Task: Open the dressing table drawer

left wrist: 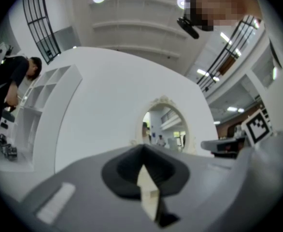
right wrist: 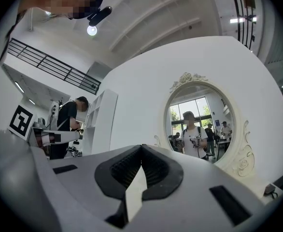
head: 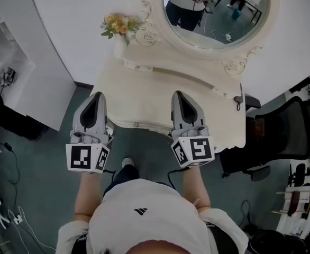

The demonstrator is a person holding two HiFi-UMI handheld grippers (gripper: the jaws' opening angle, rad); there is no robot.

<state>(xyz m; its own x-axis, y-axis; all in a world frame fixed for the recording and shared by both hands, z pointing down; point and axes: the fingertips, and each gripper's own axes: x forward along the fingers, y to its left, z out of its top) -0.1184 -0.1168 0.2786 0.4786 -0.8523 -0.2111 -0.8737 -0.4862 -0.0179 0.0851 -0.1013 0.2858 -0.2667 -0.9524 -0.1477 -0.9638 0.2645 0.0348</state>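
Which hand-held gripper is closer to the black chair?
Right. The right hand-held gripper is left of the black chair, over the dressing table; the left hand-held gripper is farther left.

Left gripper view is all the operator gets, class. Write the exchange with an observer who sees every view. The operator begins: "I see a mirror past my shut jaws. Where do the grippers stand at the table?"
Observer: From above, the left gripper is at the table's front left corner. The right gripper is beside it, over the front edge.
Operator: Does the right one hold anything?
Observer: No. The right gripper view shows its jaws together with nothing between them.
Operator: Is anything standing on the top?
Observer: Flowers at the back left corner, beside the mirror.
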